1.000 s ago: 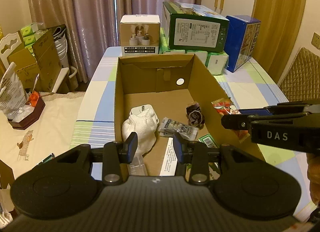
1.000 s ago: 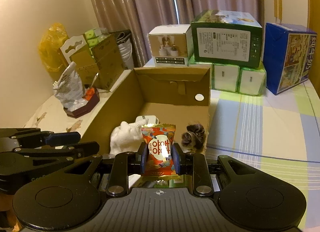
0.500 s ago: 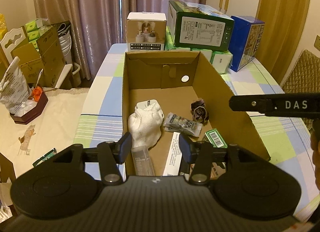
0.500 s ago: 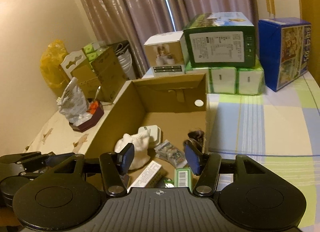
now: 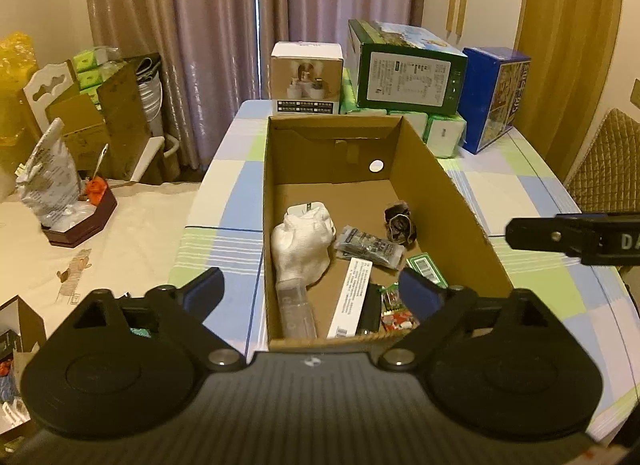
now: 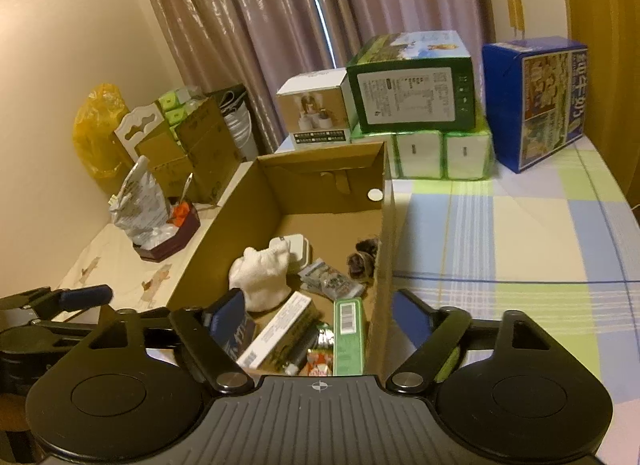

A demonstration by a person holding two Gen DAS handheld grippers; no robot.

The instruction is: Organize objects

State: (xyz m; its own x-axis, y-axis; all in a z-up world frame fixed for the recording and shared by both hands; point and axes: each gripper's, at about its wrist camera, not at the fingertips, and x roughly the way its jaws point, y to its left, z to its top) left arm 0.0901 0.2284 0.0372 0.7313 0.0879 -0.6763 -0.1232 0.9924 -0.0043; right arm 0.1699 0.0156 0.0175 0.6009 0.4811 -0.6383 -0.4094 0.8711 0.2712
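1. Left wrist view looks down into the open brown cardboard box (image 5: 448, 201) standing on the pastel checked tablecloth (image 5: 516, 193). It holds a crumpled white cloth (image 5: 300, 245), a clear plastic bottle (image 5: 296, 313) lying on its side, a long white printed carton (image 5: 354, 297), a dark foil sachet (image 5: 370, 247), a dark brown scrunched hair tie (image 5: 400, 221), a small green barcoded packet (image 5: 426, 269) and a red-orange snack packet (image 5: 394, 311) in the near right corner.
2. Right wrist view shows the same heap, with the snack packet (image 6: 318, 363) lying low against the near wall, free of any finger.
3. Left gripper (image 5: 310, 293) hangs over the near end of the box with its jaws spread wide and nothing between them.
4. Right gripper (image 6: 316, 315) is likewise spread wide and empty, one finger over the box, the other outside its right wall.
5. Judged from this, the gathering looks close to finished: every small loose item I can find is inside the box, and the tablecloth around it shows nothing small left to collect.
6. What remains is hard to name. Large printed cartons (image 6: 412, 81) are stacked at the far end of the table, probably not part of the job. Whether more items wait out of view I cannot tell.
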